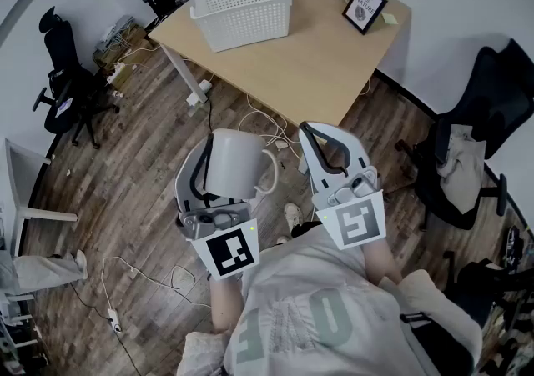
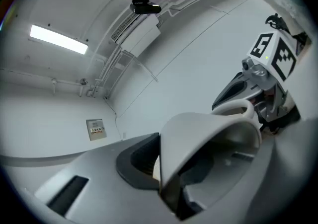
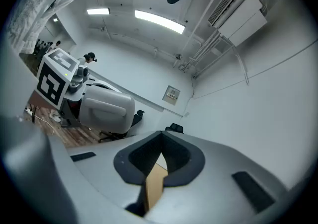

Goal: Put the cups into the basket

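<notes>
Head view: left hand-held gripper (image 1: 224,149) pinching white cup (image 1: 236,167), handle toward right hand-held gripper (image 1: 315,134), whose jaws are pressed together, nothing in them. Both hang over wood floor (image 1: 125,199), well short of bench (image 1: 325,57); basket (image 1: 250,20) stands on it. Looks like the carry: hold squeeze firm, clear basket rim before letting go.

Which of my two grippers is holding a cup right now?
The left gripper: a pale grey cup with a handle sits clamped in its jaws. The right gripper beside it holds nothing.
</notes>
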Available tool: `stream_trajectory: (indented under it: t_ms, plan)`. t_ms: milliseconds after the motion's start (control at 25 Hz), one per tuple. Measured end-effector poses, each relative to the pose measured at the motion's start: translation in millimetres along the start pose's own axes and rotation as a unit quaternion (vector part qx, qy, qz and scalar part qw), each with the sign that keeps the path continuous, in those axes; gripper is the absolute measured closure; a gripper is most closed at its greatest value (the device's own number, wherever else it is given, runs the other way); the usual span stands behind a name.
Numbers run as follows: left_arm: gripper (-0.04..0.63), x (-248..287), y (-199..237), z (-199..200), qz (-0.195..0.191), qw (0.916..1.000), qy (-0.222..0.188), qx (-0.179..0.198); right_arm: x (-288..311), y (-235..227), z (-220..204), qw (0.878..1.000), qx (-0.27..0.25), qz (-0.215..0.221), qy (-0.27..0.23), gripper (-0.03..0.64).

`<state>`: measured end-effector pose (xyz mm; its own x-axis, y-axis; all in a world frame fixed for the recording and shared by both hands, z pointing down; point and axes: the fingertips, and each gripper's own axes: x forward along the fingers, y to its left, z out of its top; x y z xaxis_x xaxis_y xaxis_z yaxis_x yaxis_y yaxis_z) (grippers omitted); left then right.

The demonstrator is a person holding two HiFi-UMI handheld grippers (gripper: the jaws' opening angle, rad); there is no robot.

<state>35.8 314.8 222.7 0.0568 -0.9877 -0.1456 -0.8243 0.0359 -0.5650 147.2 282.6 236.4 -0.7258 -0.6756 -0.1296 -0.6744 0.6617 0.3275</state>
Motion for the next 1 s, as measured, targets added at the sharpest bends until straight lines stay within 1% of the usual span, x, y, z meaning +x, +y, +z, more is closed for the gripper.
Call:
stream_trajectory:
  t_ms: [160, 280, 440, 480, 520, 600, 680, 760, 840, 920, 1000]
  plan:
    - [0.546, 8, 7, -5, 0.007, 1.0000, 0.002, -0.005, 11, -1, -4, 1.000, -0.009, 0.012, 0.010, 0.618]
    - [0.546, 16, 12, -12, 0.012, 0.9998, 0.007, -0.012, 19, -3, -9, 0.999, -0.028, 0.023, 0.022, 0.618]
    - [0.546, 32, 13, -26, 0.014, 0.9996, 0.019, -0.018, 32, -15, -27, 0.997, -0.056, 0.022, 0.043, 0.618]
    - [0.546, 37, 13, -29, 0.013, 0.9995, 0.022, -0.019, 35, -19, -31, 0.998, -0.046, 0.017, 0.040, 0.618]
    - [0.546, 41, 13, -33, 0.012, 0.9994, 0.025, -0.020, 36, -23, -36, 0.999, -0.026, 0.011, 0.036, 0.618]
    - [0.546, 51, 14, -39, 0.013, 0.9993, 0.030, -0.020, 34, -30, -58, 0.999, 0.021, 0.001, 0.031, 0.618]
    - [0.545, 60, 16, -45, 0.017, 0.9992, 0.032, -0.019, 32, -33, -78, 0.998, 0.049, -0.003, 0.032, 0.618]
    - [0.545, 66, 17, -50, 0.020, 0.9990, 0.037, -0.015, 35, -33, -88, 0.997, 0.063, -0.003, 0.033, 0.618]
    - [0.545, 69, 18, -55, 0.022, 0.9986, 0.045, -0.019, 40, -33, -93, 0.997, 0.070, -0.001, 0.035, 0.618]
    - [0.545, 71, 20, -62, 0.027, 0.9981, 0.049, -0.026, 47, -32, -95, 0.997, 0.073, 0.002, 0.037, 0.618]
    - [0.545, 74, 24, -68, 0.028, 0.9978, 0.054, -0.023, 55, -32, -93, 0.997, 0.069, 0.007, 0.038, 0.618]
